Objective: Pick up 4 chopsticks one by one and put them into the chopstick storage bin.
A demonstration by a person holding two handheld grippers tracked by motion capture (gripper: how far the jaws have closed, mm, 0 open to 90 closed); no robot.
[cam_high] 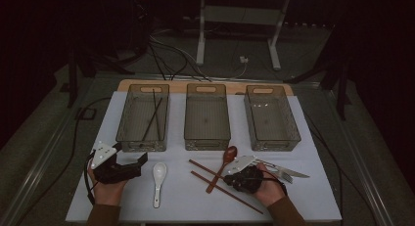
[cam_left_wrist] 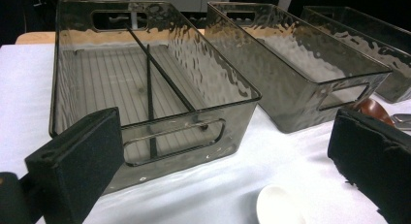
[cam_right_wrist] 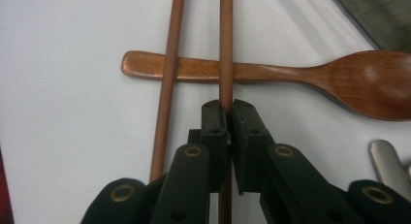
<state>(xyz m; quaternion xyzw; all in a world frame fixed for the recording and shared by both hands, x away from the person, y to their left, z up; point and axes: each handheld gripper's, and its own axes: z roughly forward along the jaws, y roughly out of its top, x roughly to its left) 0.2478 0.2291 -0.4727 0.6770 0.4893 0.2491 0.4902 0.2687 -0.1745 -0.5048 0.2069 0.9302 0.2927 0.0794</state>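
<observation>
My right gripper [cam_right_wrist: 226,110] is shut on a brown chopstick [cam_right_wrist: 226,49] that lies across the handle of a wooden spoon [cam_right_wrist: 339,73]. A second brown chopstick [cam_right_wrist: 167,88] lies just to its left, also over the handle. In the high view, the right gripper [cam_high: 231,176] sits at the front right of the white table, on the farther chopstick [cam_high: 205,168]. The nearer chopstick [cam_high: 220,188] lies free. My left gripper [cam_high: 131,155] rests at the front left, open, with nothing between its pads [cam_left_wrist: 77,161]. It faces the left clear bin [cam_left_wrist: 160,136].
Three clear bins stand in a row at the back: left [cam_high: 142,145], middle [cam_high: 207,140] and right [cam_high: 274,143]. Black chopsticks [cam_high: 154,116] lie in the left bin. A white ceramic spoon [cam_high: 158,174] lies between the grippers. Metal cutlery [cam_high: 288,173] lies by the right hand.
</observation>
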